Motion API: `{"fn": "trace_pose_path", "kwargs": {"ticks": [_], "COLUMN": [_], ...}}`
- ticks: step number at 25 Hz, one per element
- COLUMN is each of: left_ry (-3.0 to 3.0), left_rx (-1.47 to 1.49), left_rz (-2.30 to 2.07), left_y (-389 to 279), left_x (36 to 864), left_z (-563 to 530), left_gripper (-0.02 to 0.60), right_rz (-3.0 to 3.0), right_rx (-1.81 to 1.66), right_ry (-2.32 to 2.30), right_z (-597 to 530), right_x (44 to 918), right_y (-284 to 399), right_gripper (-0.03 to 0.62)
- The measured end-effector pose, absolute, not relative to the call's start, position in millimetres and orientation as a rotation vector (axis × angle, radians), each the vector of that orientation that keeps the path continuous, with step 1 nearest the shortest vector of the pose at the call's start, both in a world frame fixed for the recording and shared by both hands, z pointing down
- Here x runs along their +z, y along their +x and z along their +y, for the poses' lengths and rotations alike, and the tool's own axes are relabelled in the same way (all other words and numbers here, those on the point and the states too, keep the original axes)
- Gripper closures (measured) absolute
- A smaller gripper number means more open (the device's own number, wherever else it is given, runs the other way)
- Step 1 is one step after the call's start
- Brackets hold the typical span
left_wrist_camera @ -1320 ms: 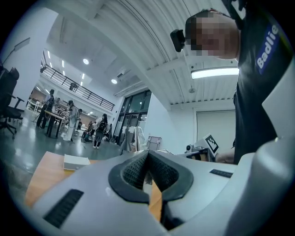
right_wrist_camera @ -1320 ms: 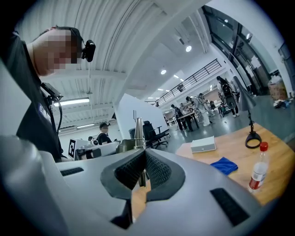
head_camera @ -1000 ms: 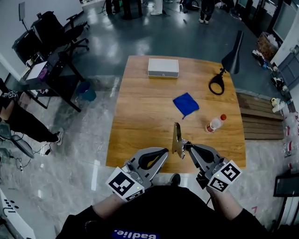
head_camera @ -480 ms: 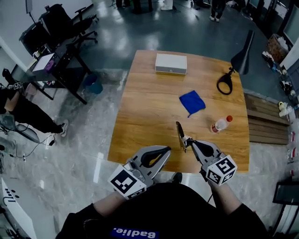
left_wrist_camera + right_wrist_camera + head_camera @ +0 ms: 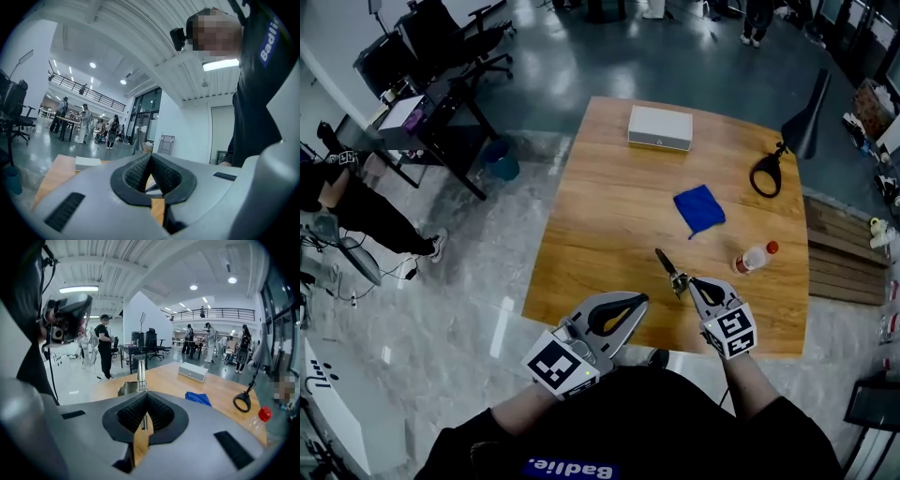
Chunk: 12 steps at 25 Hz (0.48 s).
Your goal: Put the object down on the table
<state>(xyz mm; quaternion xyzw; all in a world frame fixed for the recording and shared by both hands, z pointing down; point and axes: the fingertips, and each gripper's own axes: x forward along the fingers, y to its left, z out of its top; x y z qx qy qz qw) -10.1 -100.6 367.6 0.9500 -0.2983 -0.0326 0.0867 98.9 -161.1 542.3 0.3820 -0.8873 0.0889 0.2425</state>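
My right gripper is shut on a thin metal tool, which sticks out ahead of the jaws and leans away over the near part of the wooden table. In the right gripper view the tool rises between the pads of that gripper, its shaft upright with a flat metal part to the left. I cannot tell whether it touches the tabletop. The left gripper hovers at the table's near edge, level and shut. Nothing sits between the jaws of the left gripper.
On the table lie a blue cloth, a plastic bottle with a red cap, a white box at the far end and a black ring-shaped stand at the far right. Office chairs and a desk stand left of it.
The right gripper has come down towards the tabletop with the metal tool, which has tipped from upright to leaning away. The left gripper has hardly moved.
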Motion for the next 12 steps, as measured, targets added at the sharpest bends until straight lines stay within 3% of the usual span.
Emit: {"fn": "trace_pose_path", "kwargs": {"ticks": [12], "left_ry": [2.791], "left_rx": [-0.094], "left_rz": [-0.921], "left_y": [-13.5], "left_x": [372.2], "left_z": [-94.9], "left_gripper": [0.574], "right_rz": [-2.026], "right_rx": [-0.209], "right_ry": [0.77], "right_z": [-187.2], "right_x": [617.5], "right_y": [97.2], "right_gripper": [0.589]}}
